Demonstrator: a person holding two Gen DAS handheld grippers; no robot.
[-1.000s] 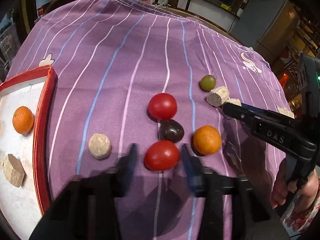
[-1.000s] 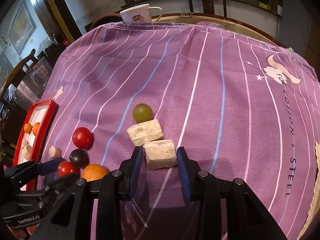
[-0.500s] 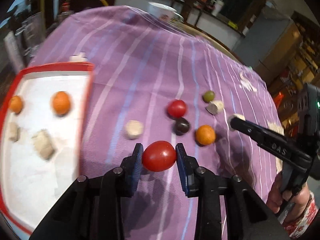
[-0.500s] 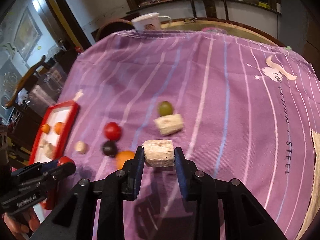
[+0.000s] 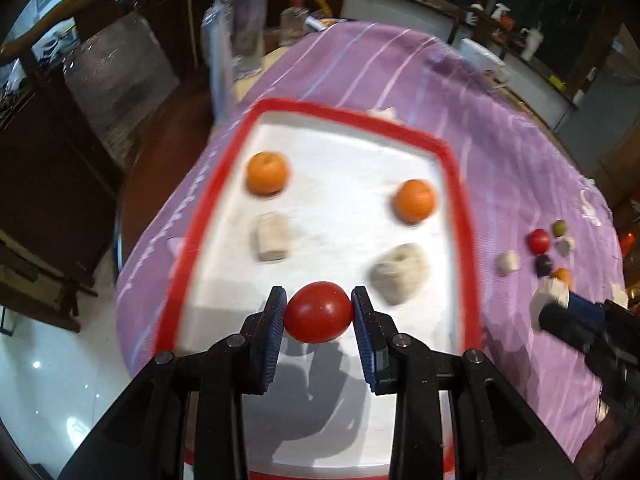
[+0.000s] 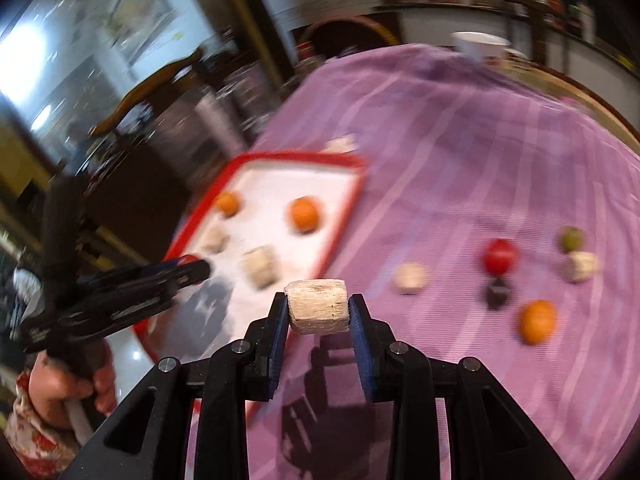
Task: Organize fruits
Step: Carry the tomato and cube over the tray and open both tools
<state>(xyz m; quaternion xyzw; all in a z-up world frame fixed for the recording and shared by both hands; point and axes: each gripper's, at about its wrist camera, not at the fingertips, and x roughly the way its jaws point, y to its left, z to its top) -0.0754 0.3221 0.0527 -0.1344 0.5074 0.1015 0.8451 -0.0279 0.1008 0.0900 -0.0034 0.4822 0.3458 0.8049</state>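
My left gripper point(image 5: 319, 314) is shut on a red tomato point(image 5: 319, 312) and holds it above the near part of the red-rimmed white tray point(image 5: 456, 184). The tray holds two oranges point(image 5: 267, 172) and two beige chunks point(image 5: 400, 272). My right gripper point(image 6: 318, 312) is shut on a beige chunk point(image 6: 317, 306) above the purple cloth, right of the tray point(image 6: 344, 216). On the cloth lie a red tomato point(image 6: 499, 256), a dark fruit point(image 6: 497, 294), an orange point(image 6: 538, 321), a green fruit point(image 6: 572, 239) and two more beige chunks point(image 6: 410, 277).
The purple striped cloth point(image 6: 480, 140) covers a round table. A white mug point(image 6: 478, 46) stands at its far edge. A clear glass container point(image 5: 236, 40) stands beyond the tray. Chairs and a counter surround the table.
Both grippers closed on their items, lifted them and swung left. The left one carried the tomato over the tray; the right one carried the beige chunk toward the tray.
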